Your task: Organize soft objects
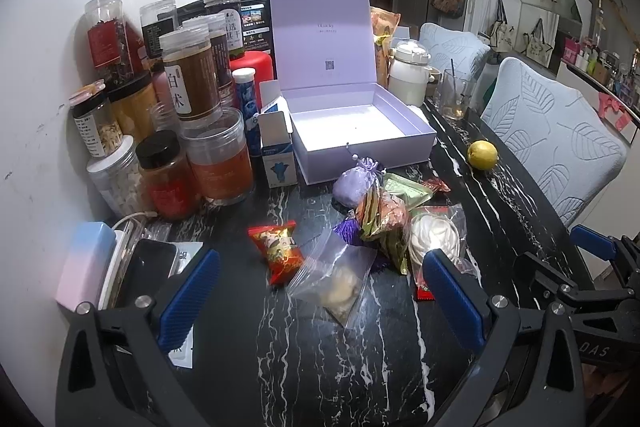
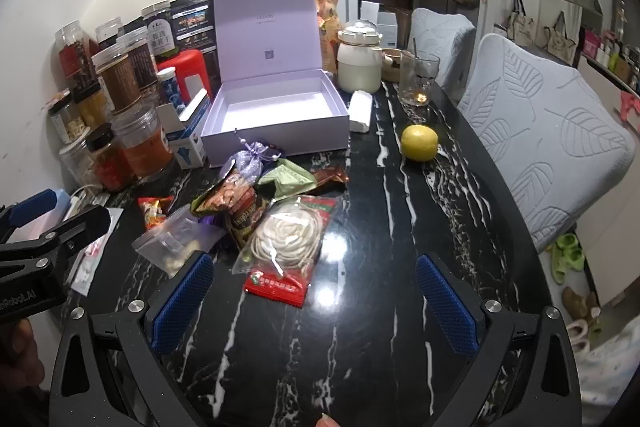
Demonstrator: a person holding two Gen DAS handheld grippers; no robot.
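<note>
An open lilac box with its lid up stands empty on the black marbled table. In front of it lies a heap of soft packets: a purple sachet, a green packet, a nut bag, a clear bag of white cord, a red snack packet and a clear zip bag. My left gripper is open just short of the zip bag. My right gripper is open near the cord bag.
Several jars and small cartons crowd the left side by the wall. A lemon, a glass and a white pot stand right of the box. Two padded chairs line the table's right edge.
</note>
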